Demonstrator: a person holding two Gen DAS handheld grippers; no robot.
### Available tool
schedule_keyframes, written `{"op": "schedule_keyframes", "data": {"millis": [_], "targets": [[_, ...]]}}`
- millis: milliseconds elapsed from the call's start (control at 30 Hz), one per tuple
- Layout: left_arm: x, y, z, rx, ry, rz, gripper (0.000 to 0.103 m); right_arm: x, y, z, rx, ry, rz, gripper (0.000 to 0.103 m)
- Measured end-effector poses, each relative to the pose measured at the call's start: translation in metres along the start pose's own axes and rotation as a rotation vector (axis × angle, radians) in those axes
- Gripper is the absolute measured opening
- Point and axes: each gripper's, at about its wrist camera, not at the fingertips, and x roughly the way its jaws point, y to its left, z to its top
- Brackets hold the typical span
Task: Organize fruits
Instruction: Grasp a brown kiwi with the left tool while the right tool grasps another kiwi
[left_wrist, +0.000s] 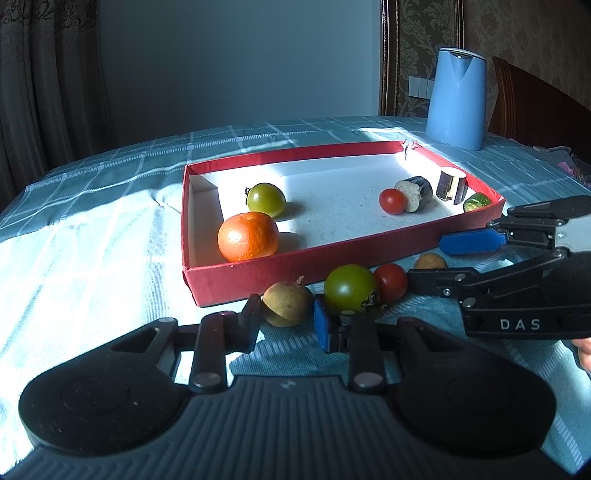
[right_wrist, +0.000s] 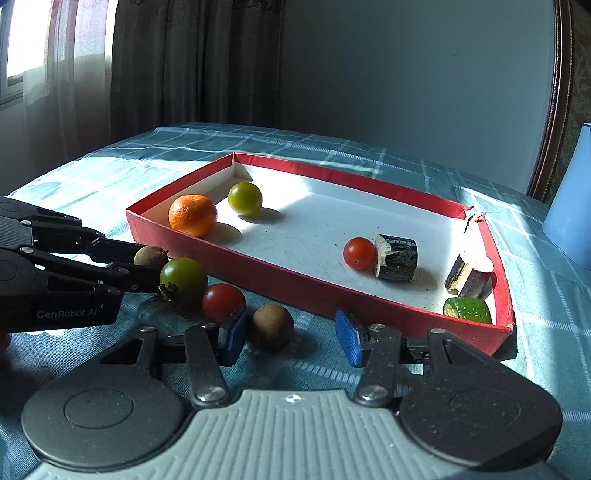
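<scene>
My left hand-held gripper (left_wrist: 286, 308) tilts down toward the counter (left_wrist: 92, 240) and pinches a brown longan (left_wrist: 287, 303) just in front of the red tray (left_wrist: 258, 275). My right hand-held gripper (right_wrist: 291, 334) also slopes downward, its fingers apart around a second longan (right_wrist: 272, 325) without pressing it. A green tomato (left_wrist: 350, 288) and a red tomato (left_wrist: 390, 281) sit touching between the two. In the tray lie an orange (left_wrist: 248, 236) and another green tomato (left_wrist: 266, 199).
</scene>
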Motion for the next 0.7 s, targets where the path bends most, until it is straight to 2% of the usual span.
{"op": "schedule_keyframes", "data": {"millis": [67, 133, 233, 433, 700], "targets": [[0.0, -0.001, -0.001, 0.002, 0.0, 0.002, 0.028, 0.001, -0.001, -0.001, 0.007, 0.013, 0.02, 0.044], [0.0, -0.001, -0.001, 0.002, 0.0, 0.002, 0.028, 0.001, -0.001, -0.001, 0.015, 0.013, 0.045, 0.032], [-0.001, -0.001, -0.001, 0.001, 0.0, 0.002, 0.028, 0.0, 0.003, -0.002, -0.005, 0.008, 0.05, 0.026], [0.0, -0.001, -0.001, 0.001, 0.0, 0.002, 0.028, 0.0, -0.003, -0.002, 0.028, 0.003, 0.077, 0.024], [-0.002, -0.005, -0.001, 0.013, -0.007, 0.036, 0.027, -0.013, -0.011, -0.004, 0.083, -0.069, 0.038, 0.024]]}}
